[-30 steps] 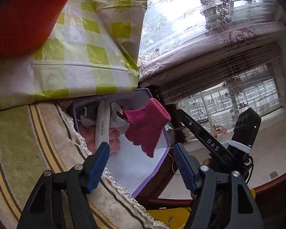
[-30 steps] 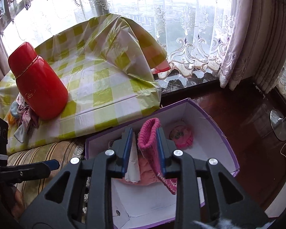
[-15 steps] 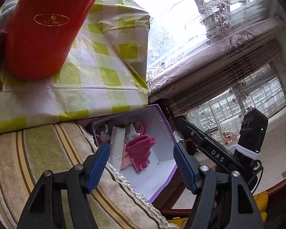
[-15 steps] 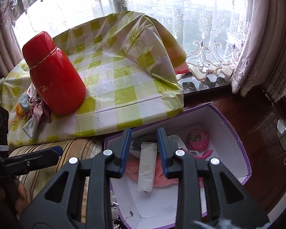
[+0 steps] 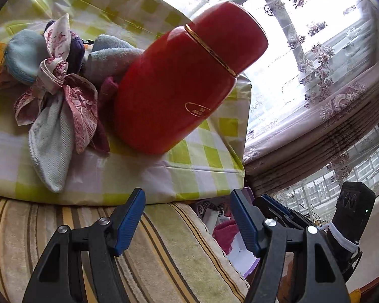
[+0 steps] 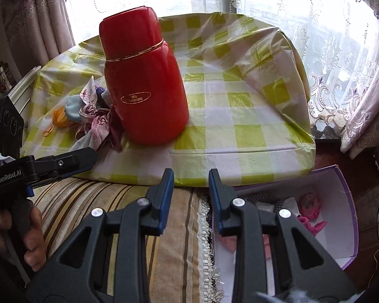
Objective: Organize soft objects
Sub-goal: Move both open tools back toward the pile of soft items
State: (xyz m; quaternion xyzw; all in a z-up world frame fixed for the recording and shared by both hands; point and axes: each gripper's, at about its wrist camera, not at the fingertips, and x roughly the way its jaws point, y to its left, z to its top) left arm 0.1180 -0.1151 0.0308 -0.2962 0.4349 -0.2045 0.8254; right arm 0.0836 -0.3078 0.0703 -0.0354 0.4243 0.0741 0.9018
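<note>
A pile of soft cloths and socks [image 5: 55, 80] lies on the yellow-checked table [image 5: 202, 156], left of a red flask [image 5: 184, 80]; the pile also shows in the right wrist view [image 6: 88, 116]. A purple-edged white box [image 6: 346, 202] beside the striped cushion [image 6: 113, 207] holds a pink glove [image 6: 313, 224] and other soft items; the glove shows in the left wrist view [image 5: 223, 229]. My left gripper [image 5: 188, 217] is open and empty over the cushion, pointing toward the pile. My right gripper [image 6: 191, 197] is open and empty above the cushion's edge next to the box.
The red flask [image 6: 144, 85] stands on the table between the pile and the box side. Lace curtains [image 6: 341, 75] and a window lie behind. Dark wooden floor [image 6: 366, 166] is to the right of the box.
The right gripper let go of the pink glove into the box, opened and pulled back left. The left gripper swung left from the box toward the cloth pile.
</note>
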